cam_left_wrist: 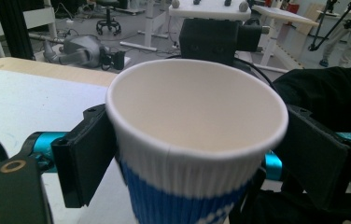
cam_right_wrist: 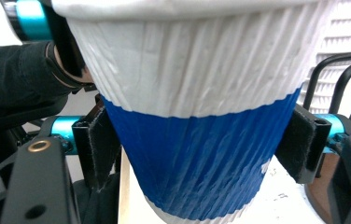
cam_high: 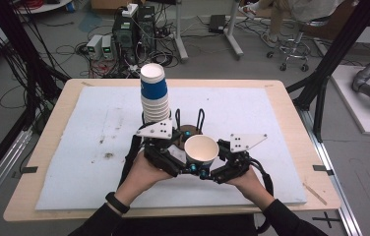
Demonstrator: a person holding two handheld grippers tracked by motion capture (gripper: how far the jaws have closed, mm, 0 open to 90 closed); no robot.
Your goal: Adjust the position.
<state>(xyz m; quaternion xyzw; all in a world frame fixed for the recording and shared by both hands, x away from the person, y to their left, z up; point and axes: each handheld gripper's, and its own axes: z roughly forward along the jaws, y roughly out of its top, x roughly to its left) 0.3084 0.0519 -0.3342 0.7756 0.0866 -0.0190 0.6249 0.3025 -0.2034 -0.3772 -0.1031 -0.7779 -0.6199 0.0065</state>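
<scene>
We see the left hand-held gripper [cam_high: 185, 160] clamped on a single paper cup [cam_high: 201, 150], its black pads [cam_left_wrist: 87, 154] pressed flat against both sides of the ribbed wall just under the white rim, as the left gripper view makes plain. The right hand-held gripper [cam_high: 211, 164] grips the same cup lower down: in the right gripper view its felt-faced pads [cam_right_wrist: 101, 144] sit tight against the blue band on either side, so we read both tools as closed on this one cup. The cup stands upright, mouth open to the ceiling and empty inside, held above the tabletop [cam_high: 65, 98] near its front middle, between the two hands. The person's left hand [cam_high: 143, 174] and right hand [cam_high: 247, 182] come in from the near edge in dark sleeves, with a black wristband [cam_high: 117, 202] on the left wrist. Just behind the left hand-held gripper rises a tall stack of paper cups [cam_high: 154, 96], nested and upright, the top one blue with a white rim. Beside the stack's base we make out a black wire holder [cam_high: 195, 120] with upright loops around a brown disc. All of this rests on a white foam sheet [cam_high: 252, 108] that covers most of the wooden tabletop and carries a few dark smudges on its left part. Beyond the tabletop, cables and electronic boxes [cam_high: 124, 34] lie on the floor.
</scene>
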